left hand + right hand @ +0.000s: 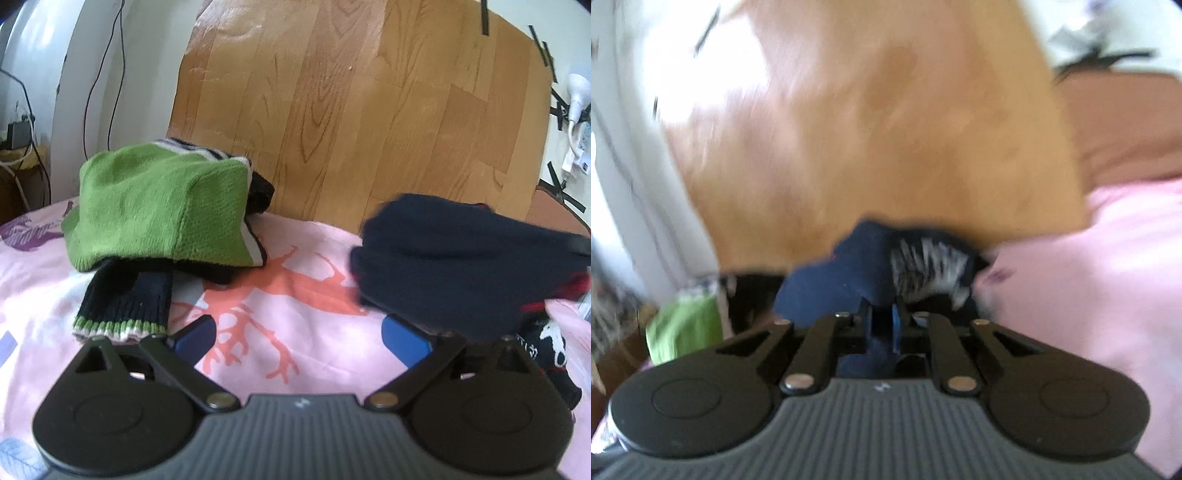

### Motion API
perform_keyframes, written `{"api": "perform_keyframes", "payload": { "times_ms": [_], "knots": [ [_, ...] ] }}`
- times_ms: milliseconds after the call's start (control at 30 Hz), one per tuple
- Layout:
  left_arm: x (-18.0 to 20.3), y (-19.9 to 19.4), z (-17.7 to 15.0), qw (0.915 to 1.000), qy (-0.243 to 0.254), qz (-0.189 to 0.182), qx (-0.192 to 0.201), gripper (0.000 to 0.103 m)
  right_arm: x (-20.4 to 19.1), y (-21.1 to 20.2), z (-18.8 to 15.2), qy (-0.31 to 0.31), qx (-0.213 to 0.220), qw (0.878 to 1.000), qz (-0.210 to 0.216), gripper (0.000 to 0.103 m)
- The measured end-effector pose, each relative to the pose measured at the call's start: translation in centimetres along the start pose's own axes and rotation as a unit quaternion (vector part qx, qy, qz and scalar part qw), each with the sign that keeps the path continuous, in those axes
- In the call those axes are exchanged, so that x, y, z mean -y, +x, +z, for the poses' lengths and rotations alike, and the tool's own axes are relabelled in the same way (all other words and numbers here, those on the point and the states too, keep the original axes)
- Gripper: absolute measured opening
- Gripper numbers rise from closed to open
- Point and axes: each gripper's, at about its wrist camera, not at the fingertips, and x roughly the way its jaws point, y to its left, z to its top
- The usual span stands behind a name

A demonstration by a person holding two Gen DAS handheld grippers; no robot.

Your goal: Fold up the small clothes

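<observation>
- Left view: left gripper, jaws wide apart and empty; green sweater sharply visible.
- Right view: right gripper clamped on navy garment; heavily blurred.

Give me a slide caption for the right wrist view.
Right gripper clamps navy garment above pink sheet.

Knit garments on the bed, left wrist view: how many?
2. The green sweater lies folded at left on the pink sheet; the navy sweater is at right, pinched by the right gripper. Others may be hidden.
</observation>
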Motion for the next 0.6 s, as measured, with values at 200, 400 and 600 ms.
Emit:
{"api": "perform_keyframes", "payload": {
  "times_ms": [200, 400, 600],
  "knots": [
    [3.2, -0.8, -0.6, 0.9954, 0.092, -0.017, 0.021, 0.099, 7.1, -9.7, 0.9, 0.070, 0.078, 0.992, -0.067, 0.010],
    [7.7, -0.6, -1.2, 0.9777, 0.201, -0.043, 0.042, 0.099, 11.2, -15.5, -0.6, 0.093, 0.150, 0.968, -0.180, 0.008],
    [11.7, 0.8, -2.6, 0.9234, 0.372, -0.022, 0.091, 0.099, 12.2, -14.3, -4.1, 0.126, 0.036, 0.988, -0.078, 0.043]
  ]
}}
